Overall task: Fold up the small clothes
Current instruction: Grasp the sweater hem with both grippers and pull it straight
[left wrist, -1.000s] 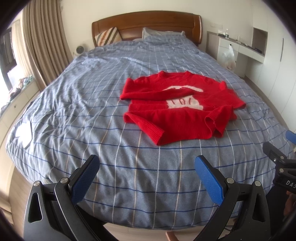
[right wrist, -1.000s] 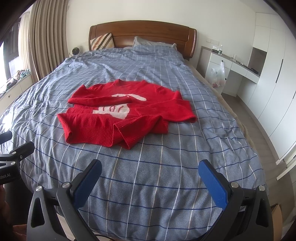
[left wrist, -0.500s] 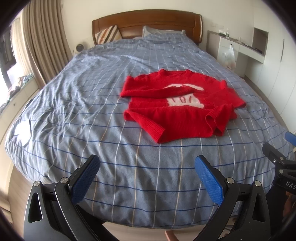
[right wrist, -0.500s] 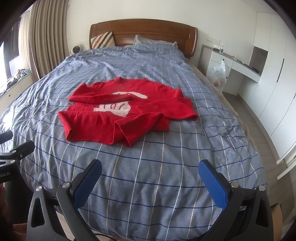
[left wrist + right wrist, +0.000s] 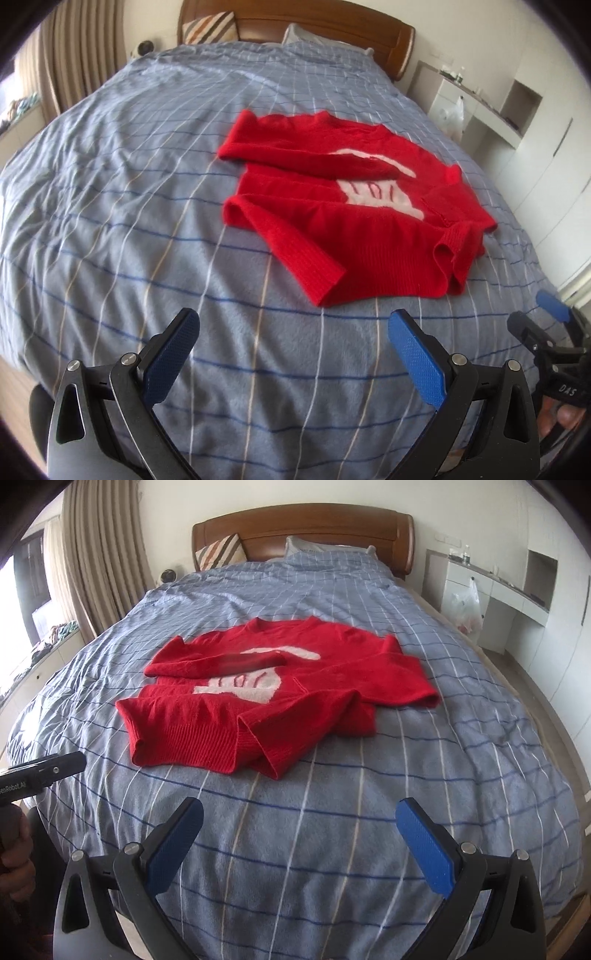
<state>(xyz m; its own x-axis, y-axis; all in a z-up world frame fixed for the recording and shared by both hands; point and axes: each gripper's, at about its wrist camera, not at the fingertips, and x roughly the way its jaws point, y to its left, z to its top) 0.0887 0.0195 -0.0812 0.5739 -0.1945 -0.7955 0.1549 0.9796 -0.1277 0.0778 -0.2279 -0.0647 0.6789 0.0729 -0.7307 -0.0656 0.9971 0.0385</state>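
Note:
A small red sweater [image 5: 354, 206] with a white pattern lies crumpled on the blue checked bed cover [image 5: 129, 221]. One sleeve is folded across its chest and the right hem is bunched up. It also shows in the right wrist view [image 5: 280, 694]. My left gripper [image 5: 291, 332] is open and empty, above the cover just short of the sweater's near hem. My right gripper [image 5: 299, 821] is open and empty, also short of the hem.
The bed has a wooden headboard [image 5: 303, 528] and pillows [image 5: 221, 552] at the far end. Curtains [image 5: 99, 561] hang on the left. A white desk with a plastic bag [image 5: 467, 605] stands on the right. The other gripper shows at each view's edge.
Both grippers have moved forward over the bed toward the sweater, which now looks larger and closer. The left view has tilted. Both stay open.

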